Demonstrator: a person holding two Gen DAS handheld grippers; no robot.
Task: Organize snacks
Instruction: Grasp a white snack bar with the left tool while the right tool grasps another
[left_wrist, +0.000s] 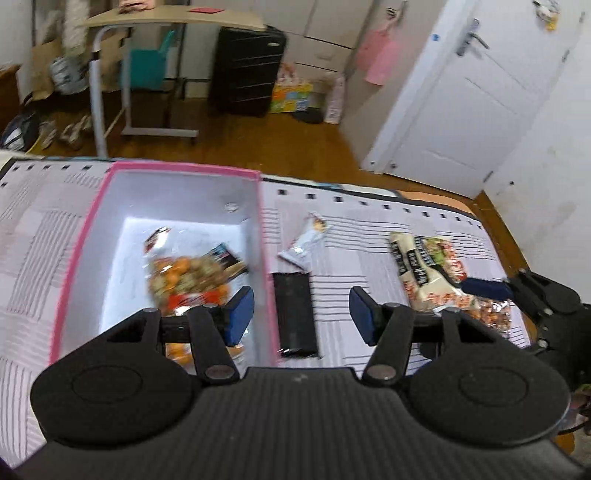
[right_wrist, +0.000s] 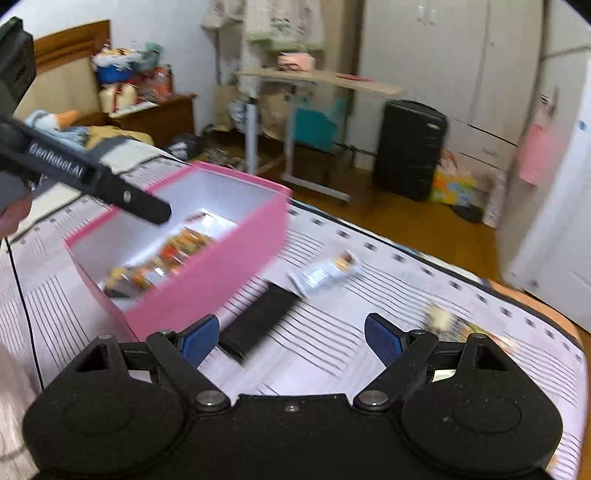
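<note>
A pink box (left_wrist: 92, 236) with white walls holds an orange snack bag (left_wrist: 188, 280). My left gripper (left_wrist: 301, 315) hovers open over the box's right wall with nothing between its pads. Beside the box on the mat lie a black bar (left_wrist: 295, 314), a white snack bar (left_wrist: 304, 240) and cream and black packets (left_wrist: 424, 269). My right gripper (left_wrist: 491, 290) reaches in next to those packets. In the right wrist view the right gripper (right_wrist: 291, 341) stands wide open and empty above the mat, near the black bar (right_wrist: 258, 321), with the pink box (right_wrist: 207, 273) at its left.
A striped mat (left_wrist: 369, 229) covers the table, and the table's edge (left_wrist: 495, 229) curves off at the right. The left gripper's finger (right_wrist: 147, 208) crosses over the box in the right wrist view. A rolling desk (left_wrist: 147, 22), a black suitcase (left_wrist: 247, 70) and a white door (left_wrist: 472, 103) stand behind.
</note>
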